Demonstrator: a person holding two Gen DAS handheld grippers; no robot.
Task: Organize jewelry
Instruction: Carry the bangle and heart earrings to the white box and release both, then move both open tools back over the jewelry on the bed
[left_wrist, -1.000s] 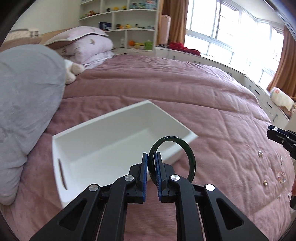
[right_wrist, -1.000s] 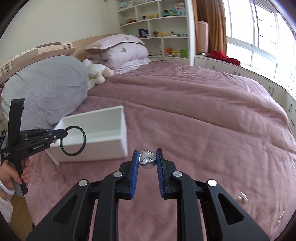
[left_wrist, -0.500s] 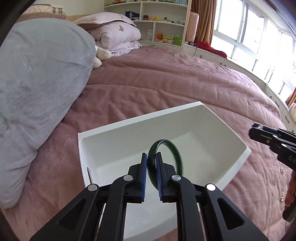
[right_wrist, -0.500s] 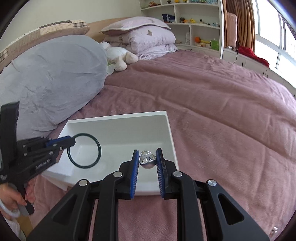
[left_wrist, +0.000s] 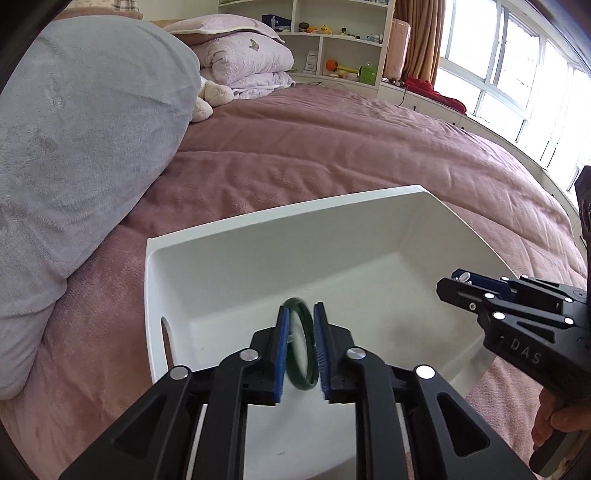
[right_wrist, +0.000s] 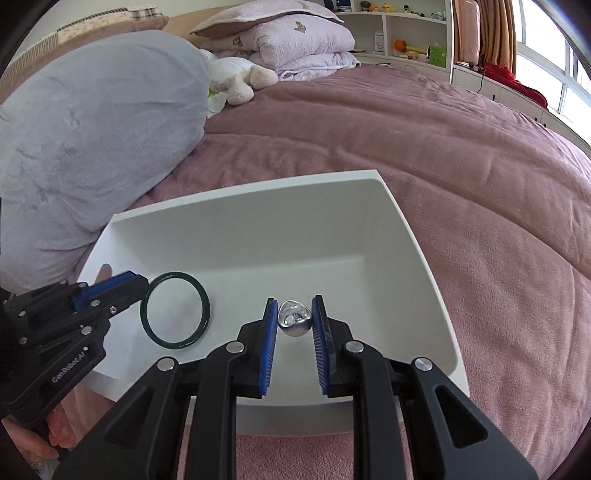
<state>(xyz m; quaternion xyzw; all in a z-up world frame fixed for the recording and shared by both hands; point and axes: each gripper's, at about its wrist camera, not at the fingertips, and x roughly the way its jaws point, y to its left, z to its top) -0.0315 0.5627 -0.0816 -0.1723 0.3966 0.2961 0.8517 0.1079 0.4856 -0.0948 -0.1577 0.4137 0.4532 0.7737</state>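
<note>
The left gripper (left_wrist: 299, 347), at the lower centre of its own view, has its jaws opening, with the dark green bangle (left_wrist: 301, 354) between the blue pads (left_wrist: 281, 354), blurred and tilted; whether the pads press on it cannot be told there. In the right wrist view the bangle (right_wrist: 175, 310) sits at the tip of that gripper (right_wrist: 138, 286), lower left of the frame, over the tray's inside.

The right gripper (right_wrist: 294, 325), lower centre of its view, is closed to a narrow gap on a small shiny silver piece (right_wrist: 293, 318) pinched between its pads, above the tray floor.

Under both tools lies the white tray (right_wrist: 406, 236), a rectangular bin with sloping walls and a slot handle (left_wrist: 167, 334) at its left end. Its floor shows bare white around the two held pieces.

The tray rests on a mauve bedspread (right_wrist: 480, 166). A grey pillow (right_wrist: 92, 129) fills the upper left, with a plush toy (right_wrist: 240, 79) beyond it.
</note>
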